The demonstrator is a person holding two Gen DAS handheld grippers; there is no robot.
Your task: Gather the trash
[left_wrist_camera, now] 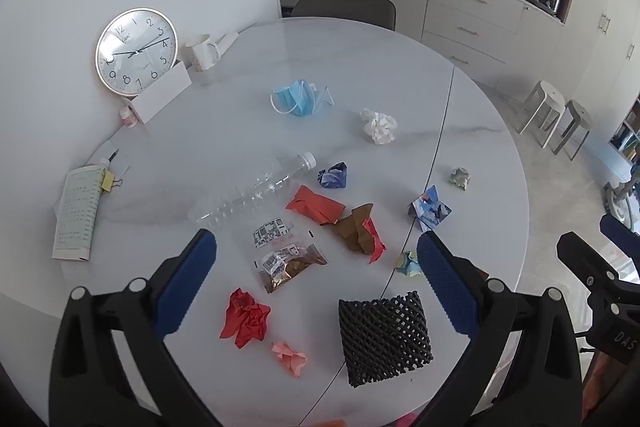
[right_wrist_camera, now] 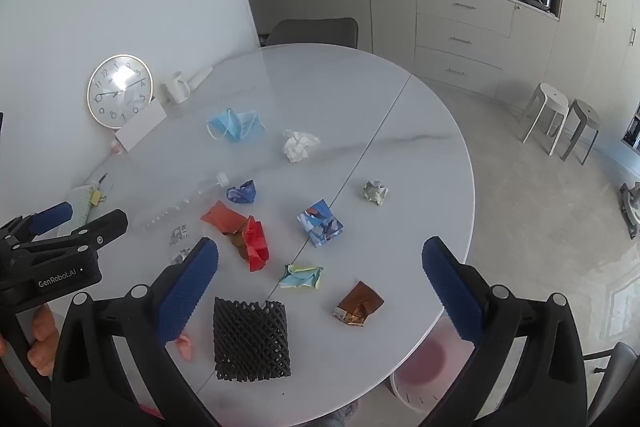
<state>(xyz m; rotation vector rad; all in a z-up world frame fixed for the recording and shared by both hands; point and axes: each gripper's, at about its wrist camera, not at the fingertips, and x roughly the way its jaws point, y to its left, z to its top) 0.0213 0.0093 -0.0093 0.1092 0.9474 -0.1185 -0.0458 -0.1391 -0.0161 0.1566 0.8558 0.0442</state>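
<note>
pale cabinets and drawers line the far wall of the room, and a round white table (left_wrist_camera: 480,131) fills the foreground with a clock (left_wrist_camera: 136,51), a mug (left_wrist_camera: 202,53) and a booklet (left_wrist_camera: 76,213) along its left side. trash is scattered over the middle of the table: a blue face mask (left_wrist_camera: 298,98) and a white tissue wad (left_wrist_camera: 378,126) farther off, a clear plastic bottle (left_wrist_camera: 252,193) lying on its side, an orange wrapper (left_wrist_camera: 314,206), a brown and red wrapper (left_wrist_camera: 360,233), a snack packet (left_wrist_camera: 288,263), a red crumpled paper (left_wrist_camera: 245,317), a small pink scrap (left_wrist_camera: 290,357) and a black foam net (left_wrist_camera: 384,337).

both pairs of tongs hang above the table, tilted downward, with nothing between the fingers. the left gripper (left_wrist_camera: 316,247) stands wide open; the snack packet lies just below the gap between its tips, the red paper and the black net nearer the camera, each well clear of the pads. the right gripper (right_wrist_camera: 320,259) is equally wide open; a pale green and blue folded paper (right_wrist_camera: 302,275) and a brown foil wrapper (right_wrist_camera: 360,303) lie between its fingers on the table, untouched, with the black net beside its left finger. a pink-bottomed bin (right_wrist_camera: 424,367) sits under the table edge by its right finger.
</note>
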